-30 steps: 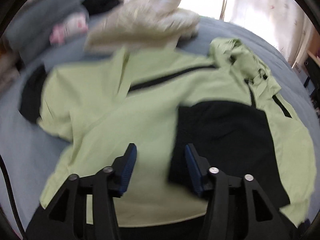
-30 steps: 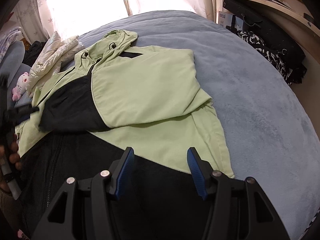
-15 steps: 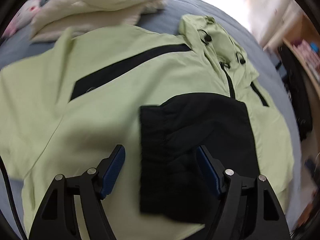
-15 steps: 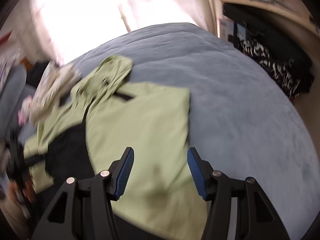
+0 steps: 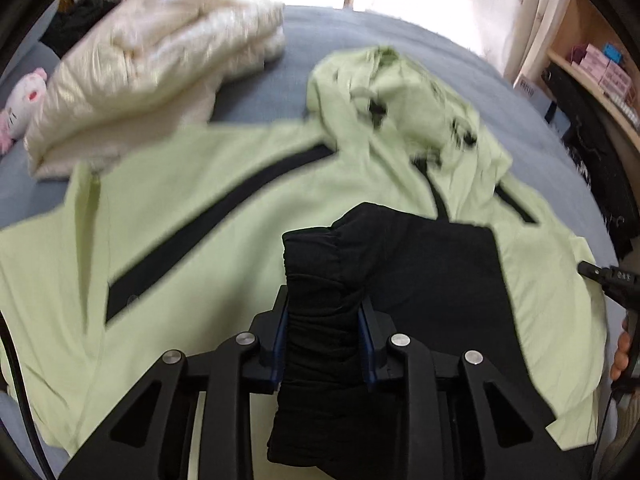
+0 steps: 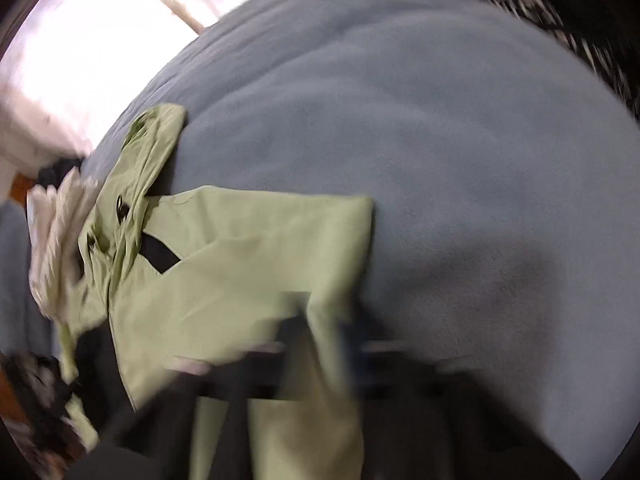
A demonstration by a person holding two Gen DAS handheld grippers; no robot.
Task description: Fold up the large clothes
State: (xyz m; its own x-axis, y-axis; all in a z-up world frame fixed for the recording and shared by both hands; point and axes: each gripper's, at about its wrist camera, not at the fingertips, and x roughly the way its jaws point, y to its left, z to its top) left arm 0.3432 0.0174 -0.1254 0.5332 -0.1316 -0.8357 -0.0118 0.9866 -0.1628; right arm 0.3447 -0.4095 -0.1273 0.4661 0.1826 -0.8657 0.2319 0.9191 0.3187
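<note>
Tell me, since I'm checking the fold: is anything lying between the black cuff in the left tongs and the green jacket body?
Nothing visible. The left tongs are shut on the black cuff, and the green jacket lies bare ahead. The cream coat sits beyond it.

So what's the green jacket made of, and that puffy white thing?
The green jacket looks like thin, smooth woven fabric, maybe nylon: matte, lying flat with sharp creases. The puffy white thing seems a shiny quilted padded coat; its stitched puffs catch the light. Blur leaves both uncertain.

Bedroom: bed [image 6: 440, 120], plush toy [image 5: 24, 100]
</note>
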